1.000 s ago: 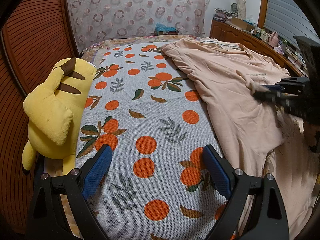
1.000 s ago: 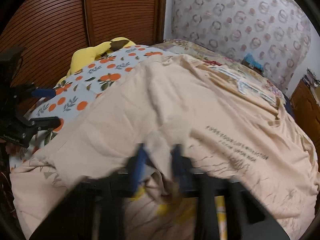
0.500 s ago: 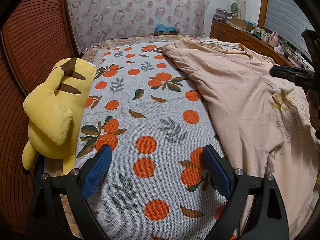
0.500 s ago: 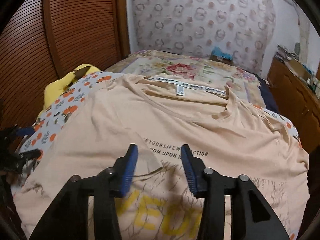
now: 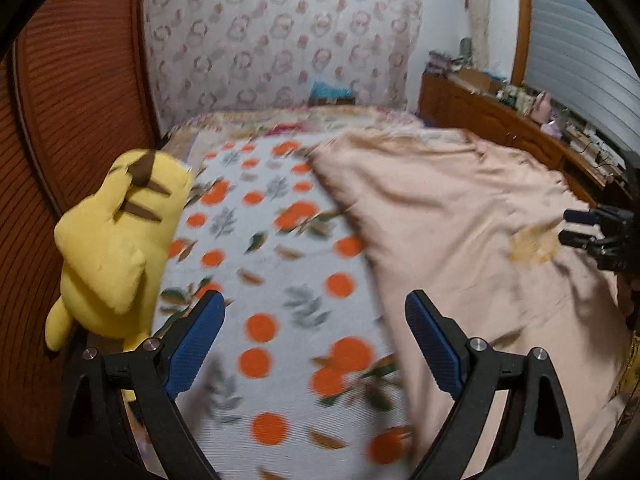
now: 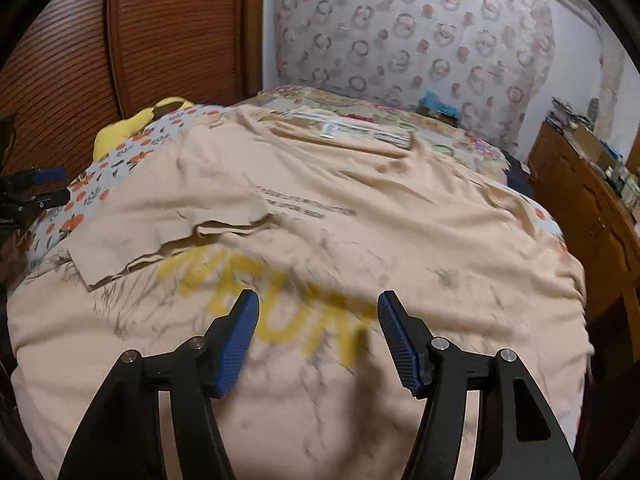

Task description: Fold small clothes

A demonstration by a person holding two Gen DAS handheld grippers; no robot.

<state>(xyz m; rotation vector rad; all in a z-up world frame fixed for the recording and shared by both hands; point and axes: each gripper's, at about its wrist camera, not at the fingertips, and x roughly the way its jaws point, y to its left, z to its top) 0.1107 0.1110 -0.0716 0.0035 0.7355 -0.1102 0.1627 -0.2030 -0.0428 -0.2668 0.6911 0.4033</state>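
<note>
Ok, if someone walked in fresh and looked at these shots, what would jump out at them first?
Probably the peach T-shirt spread across the bed, yellow lettering on its front and one sleeve folded inward. Next, the bright yellow plush toy against the wooden wall at the bed's left edge, beside the orange-print sheet.

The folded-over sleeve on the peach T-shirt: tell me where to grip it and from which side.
Grip the sleeve at its loose cuff edge, where the fabric lifts slightly off the T-shirt body and leaves a shadowed gap. That raised lip probably lets one finger slide under. Come from the hem side, low and nearly flat. The right gripper, empty and opening, hangs nearest.
</note>
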